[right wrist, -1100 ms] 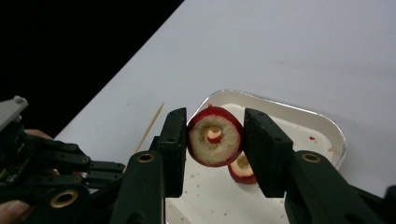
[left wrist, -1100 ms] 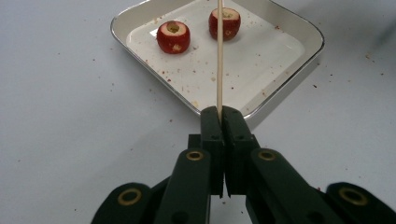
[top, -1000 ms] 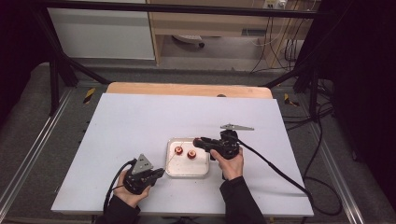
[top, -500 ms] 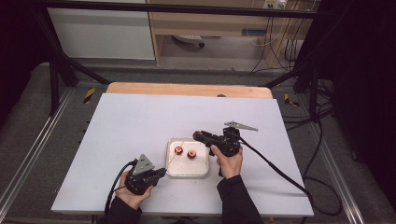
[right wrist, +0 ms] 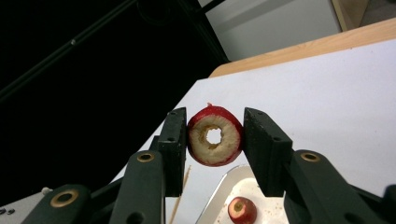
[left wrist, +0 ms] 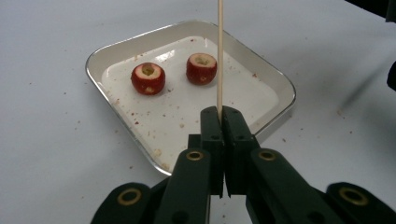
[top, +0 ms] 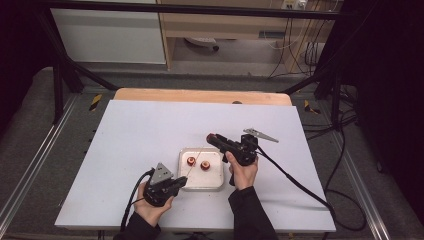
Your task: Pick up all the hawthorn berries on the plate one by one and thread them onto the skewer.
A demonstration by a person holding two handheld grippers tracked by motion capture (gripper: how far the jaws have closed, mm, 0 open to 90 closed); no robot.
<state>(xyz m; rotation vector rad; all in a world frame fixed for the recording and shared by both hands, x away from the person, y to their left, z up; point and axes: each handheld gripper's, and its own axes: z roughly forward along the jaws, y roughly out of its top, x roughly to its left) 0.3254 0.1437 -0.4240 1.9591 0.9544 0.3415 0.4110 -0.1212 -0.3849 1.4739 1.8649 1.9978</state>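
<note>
High view: my left gripper [top: 181,182] sits low at the near left corner of the white tray [top: 216,183], jaws closed on a thin wooden skewer [top: 192,162] that slants up and away over the tray. Two red cored fruit pieces [top: 198,162] lie side by side in the tray's far half. My right gripper [top: 212,137] is held above the tray's far right corner, pointing left, with something red at its tip. The white table [top: 135,130] carries the tray near its front middle. Left gripper view: jaws pressed tight together on the skewer [left wrist: 220,51], which runs straight up the frame, passing just right of the right-hand fruit piece [left wrist: 201,68]; the other piece [left wrist: 148,78] lies to its left, both with hollow cores upward, crumbs scattered on the tray floor. Right gripper view: jaws partly apart, pads clamping a cored fruit ring [right wrist: 215,136] from both sides, its centre hole facing the camera; the tray [right wrist: 219,191] and one piece lie below.
</note>
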